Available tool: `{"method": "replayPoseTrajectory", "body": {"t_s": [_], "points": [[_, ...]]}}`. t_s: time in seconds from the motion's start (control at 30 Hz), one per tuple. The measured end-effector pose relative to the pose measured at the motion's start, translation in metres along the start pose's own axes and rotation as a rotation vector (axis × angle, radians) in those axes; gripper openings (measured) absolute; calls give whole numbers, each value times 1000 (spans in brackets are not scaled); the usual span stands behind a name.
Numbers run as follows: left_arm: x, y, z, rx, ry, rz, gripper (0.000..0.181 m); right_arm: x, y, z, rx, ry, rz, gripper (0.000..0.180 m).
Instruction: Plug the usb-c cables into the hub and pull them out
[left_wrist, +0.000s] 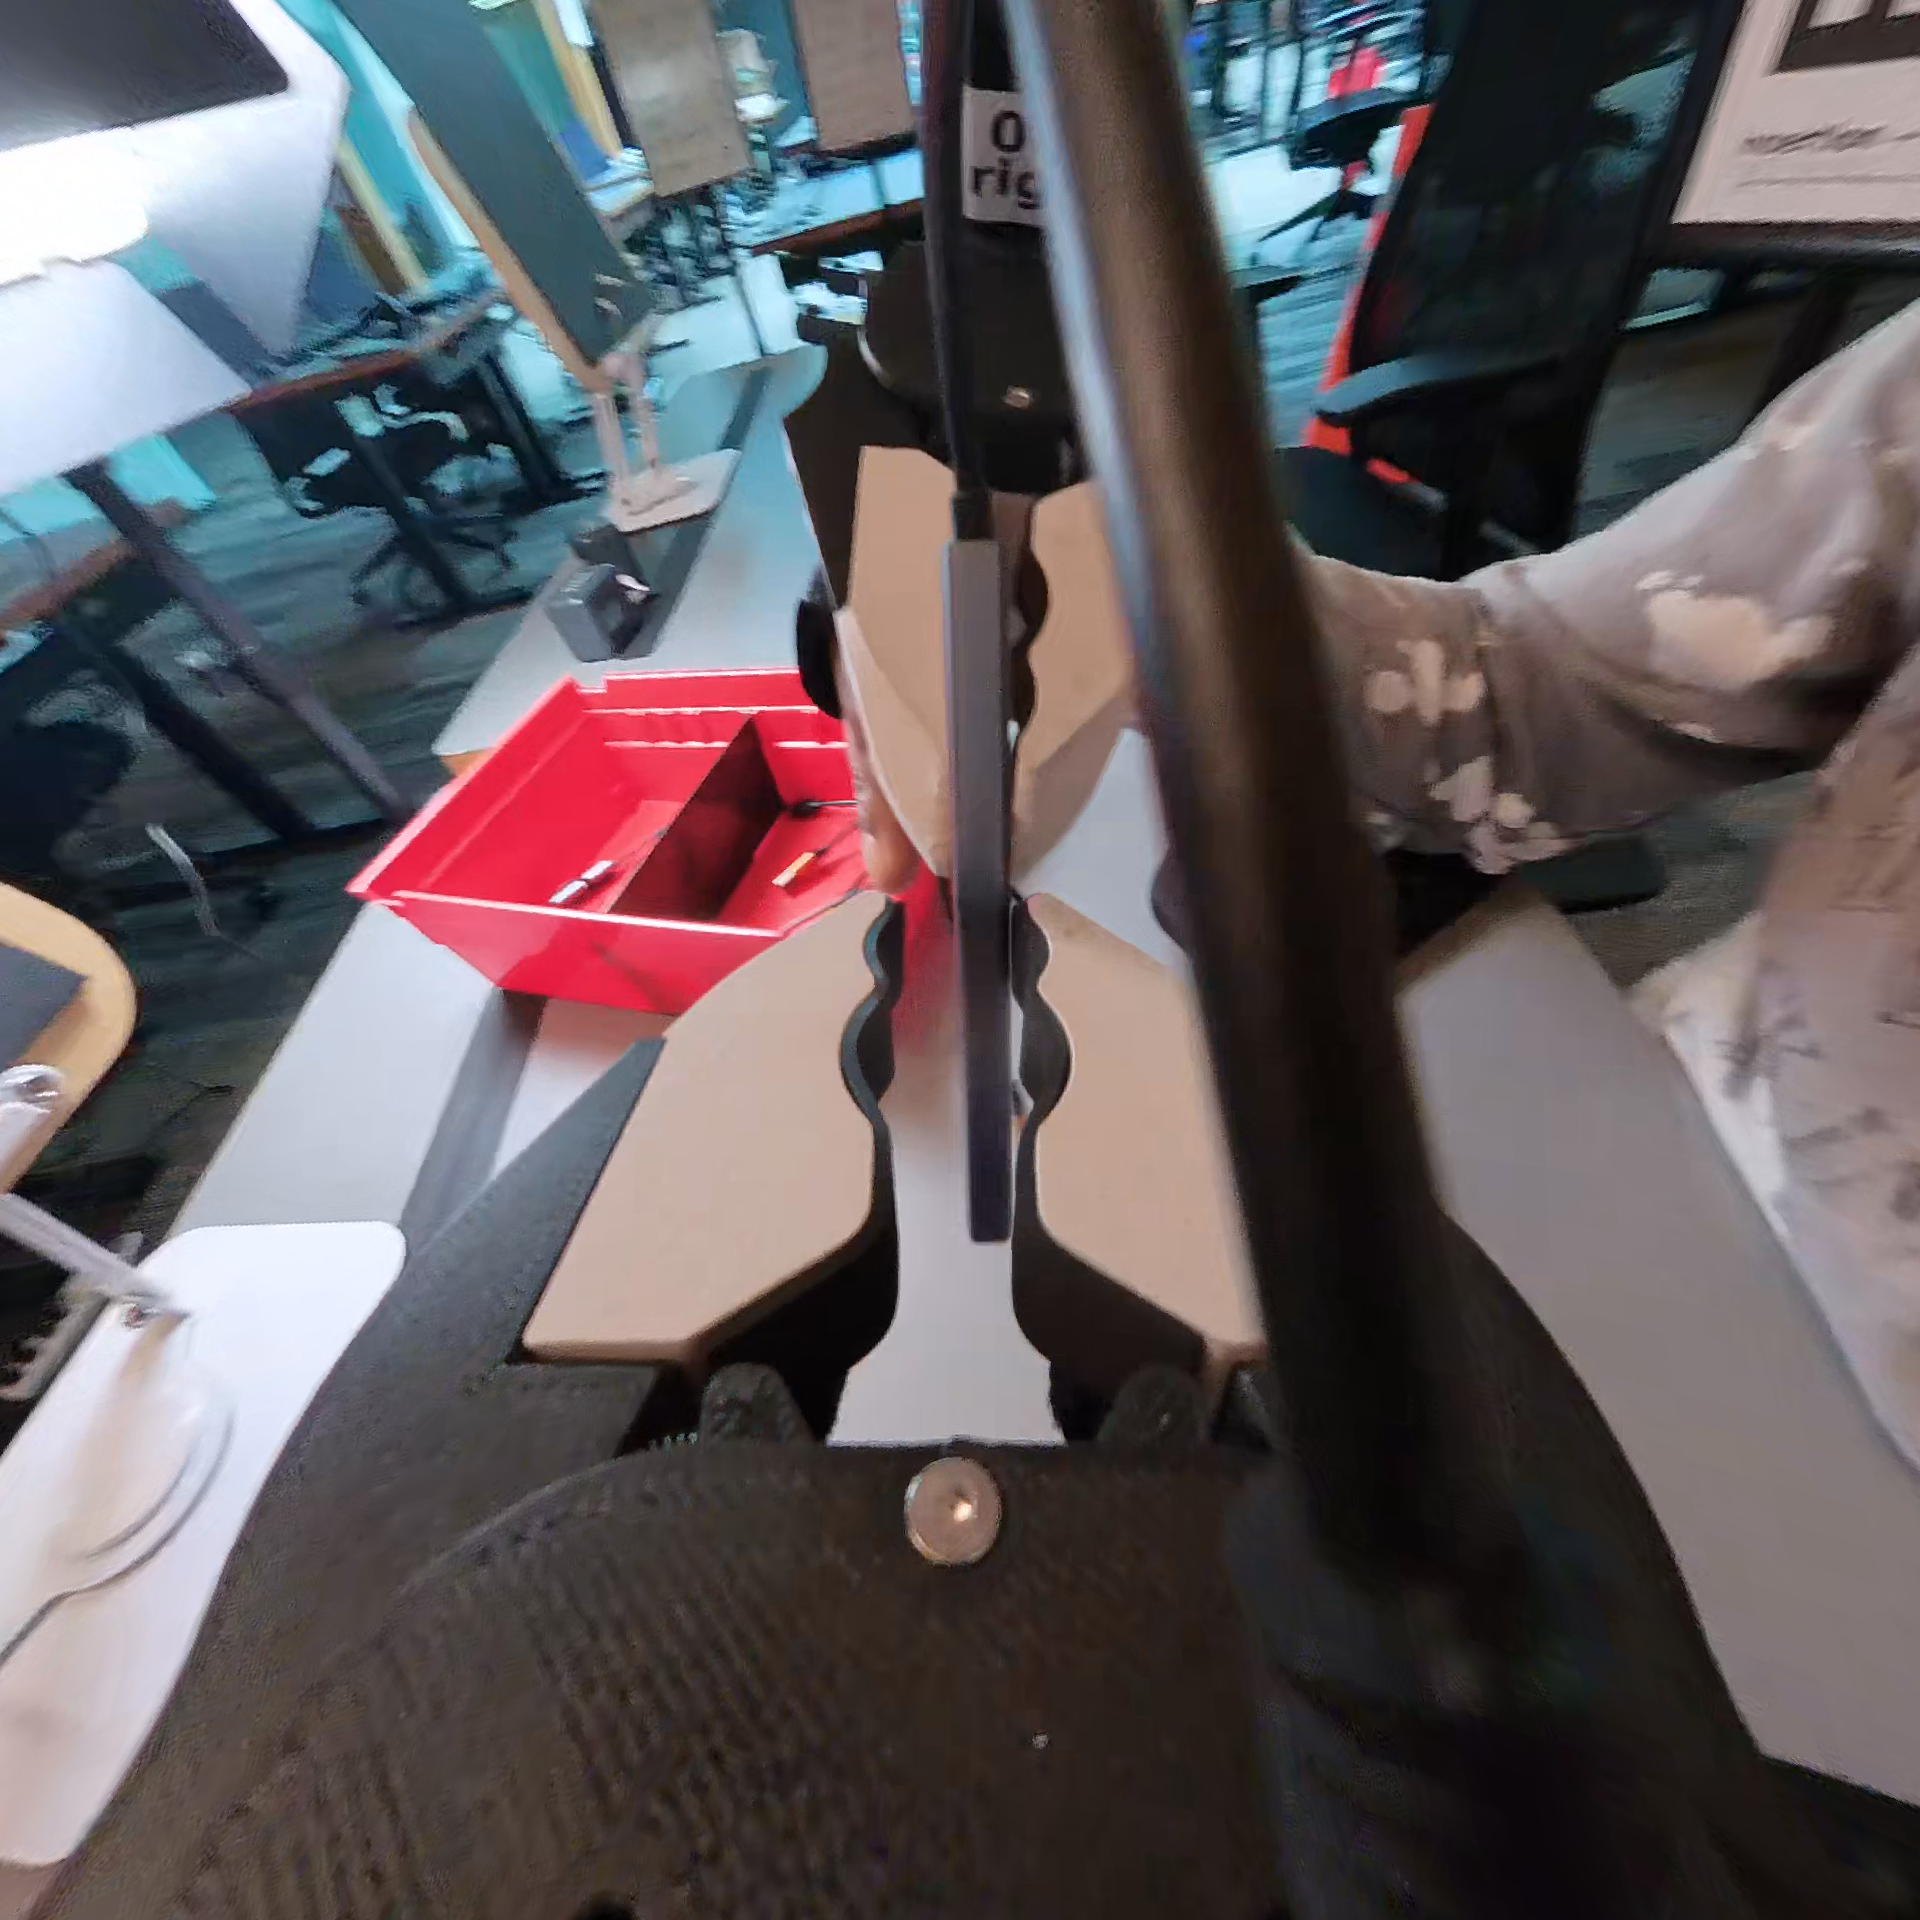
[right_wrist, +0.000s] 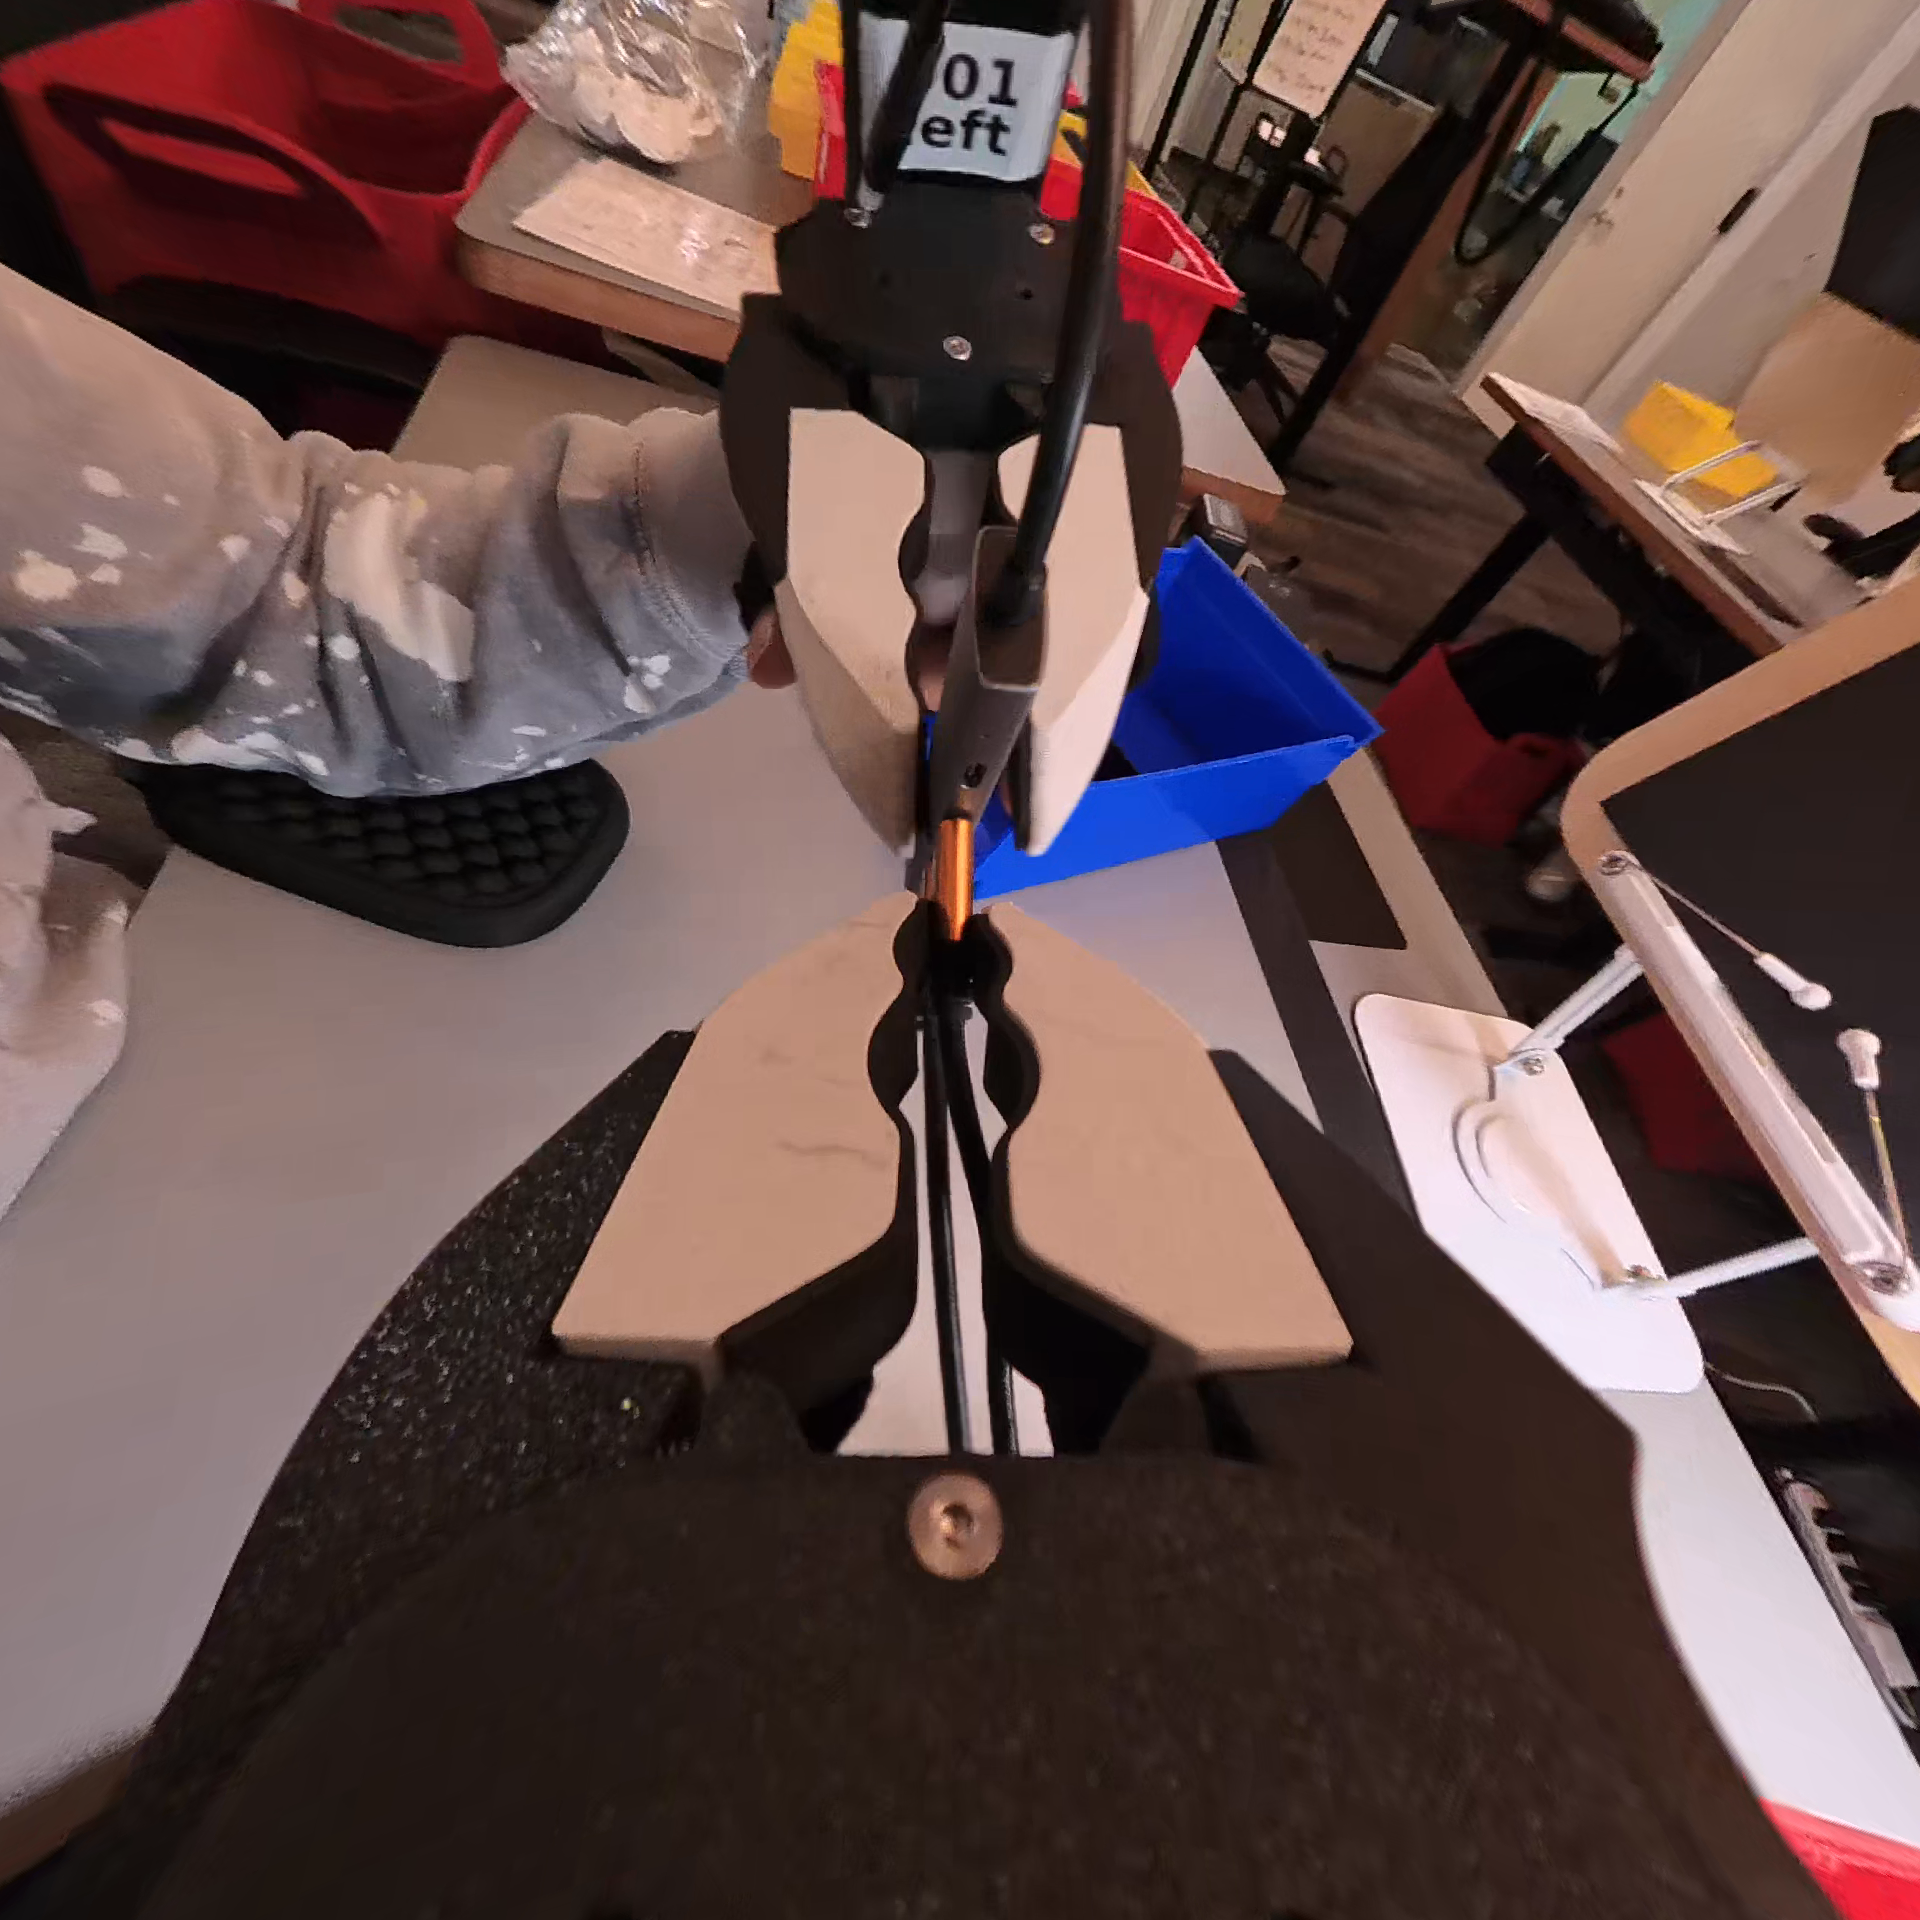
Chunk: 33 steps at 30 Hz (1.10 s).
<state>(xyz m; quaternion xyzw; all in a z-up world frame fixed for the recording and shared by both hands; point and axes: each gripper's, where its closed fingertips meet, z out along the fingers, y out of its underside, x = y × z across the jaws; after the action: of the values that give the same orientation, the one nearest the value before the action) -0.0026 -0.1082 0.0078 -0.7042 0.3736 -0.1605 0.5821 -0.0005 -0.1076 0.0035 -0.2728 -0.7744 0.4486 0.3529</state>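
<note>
Left gripper (left_wrist: 954, 914) clamped on the hub (left_wrist: 982, 935), a thin grey slab held edge-on above the table (left_wrist: 343, 1060). Right gripper (right_wrist: 951, 920) clamped on an orange-tipped plug (right_wrist: 954, 878), its black cable (right_wrist: 951, 1195) trailing back between the fingers. Plug tip sits at the hub (right_wrist: 987, 665) end; whether seated, cannot tell. The 2 grippers face each other, tips nearly touching. Red bin (left_wrist: 623, 842) on the left holds 2 more plugs (left_wrist: 582, 888). Blue bin (right_wrist: 1195, 748) sits on the far side in the right wrist view.
</note>
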Motion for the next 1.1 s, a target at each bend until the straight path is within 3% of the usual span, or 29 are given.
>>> {"method": "replayPoseTrajectory", "body": {"t_s": [0.07,0.3,0.5,0.87,1.1], "points": [[1,-3,2,8,-5,3,10,2,-1,0,7,10,13,7],[-10,-13,-2,53,-79,-25,11,13,-10,-4,76,44,102,7],[-57,-9,-36,8,-449,83,21,60,17,-18,6,251,335,7],[-25,14,2,-62,-158,-28,32,22,17,5,-57,78,199,7],[-16,8,3,-3,-86,-39,13,15,6,6,-5,65,118,7]]}}
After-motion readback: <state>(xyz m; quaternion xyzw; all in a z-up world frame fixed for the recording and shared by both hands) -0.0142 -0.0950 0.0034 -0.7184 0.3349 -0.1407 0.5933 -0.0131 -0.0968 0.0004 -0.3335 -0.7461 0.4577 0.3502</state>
